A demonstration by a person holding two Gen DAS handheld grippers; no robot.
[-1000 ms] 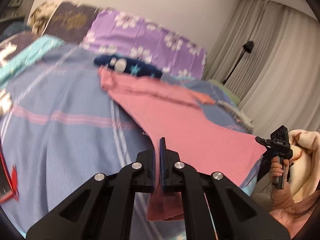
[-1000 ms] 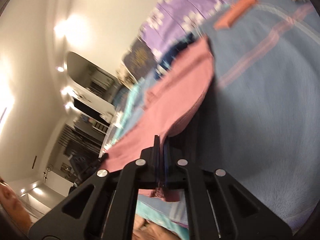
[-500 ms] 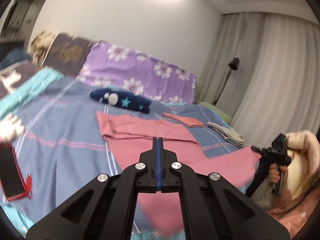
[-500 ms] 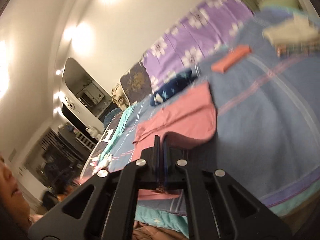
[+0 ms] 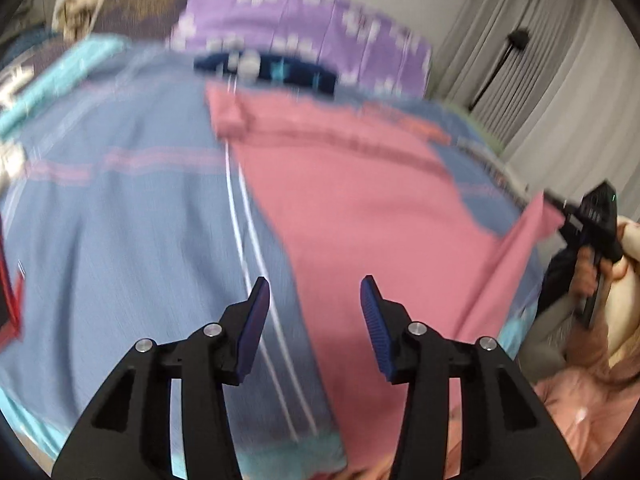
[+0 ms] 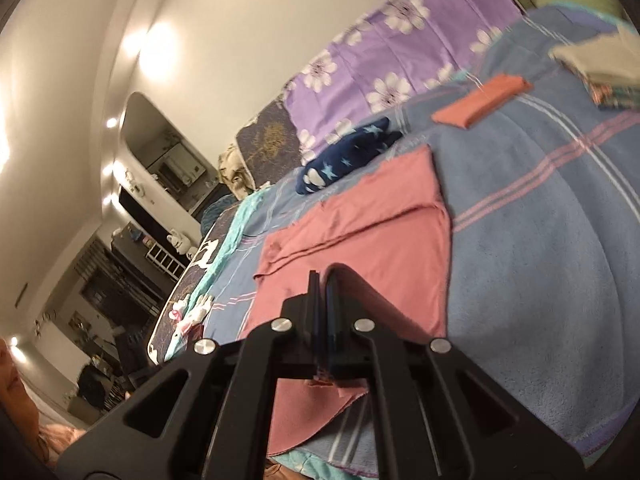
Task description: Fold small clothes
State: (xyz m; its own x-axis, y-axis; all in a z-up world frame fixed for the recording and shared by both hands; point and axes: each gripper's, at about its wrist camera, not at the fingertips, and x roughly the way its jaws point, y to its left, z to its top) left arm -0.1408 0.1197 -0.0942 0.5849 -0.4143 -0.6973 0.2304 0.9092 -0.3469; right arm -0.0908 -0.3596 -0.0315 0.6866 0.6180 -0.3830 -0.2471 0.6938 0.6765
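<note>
Your left gripper (image 5: 312, 300): fingers apart, just opened, nothing between them; pink cloth (image 5: 360, 208) lies beneath on bed (image 5: 120, 220), frame centre. Your right gripper (image 6: 322, 280): fingers clamped on cloth's near corner. Cloth's long axis runs away from you; left nearer free edge.

A blue-blanketed bed (image 6: 540, 240) bears a pink garment (image 6: 372, 240), probably partly folded.

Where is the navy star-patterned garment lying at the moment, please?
In the right wrist view, the navy star-patterned garment lies on the blue blanket, between the pink garment and the purple floral pillow.
</note>
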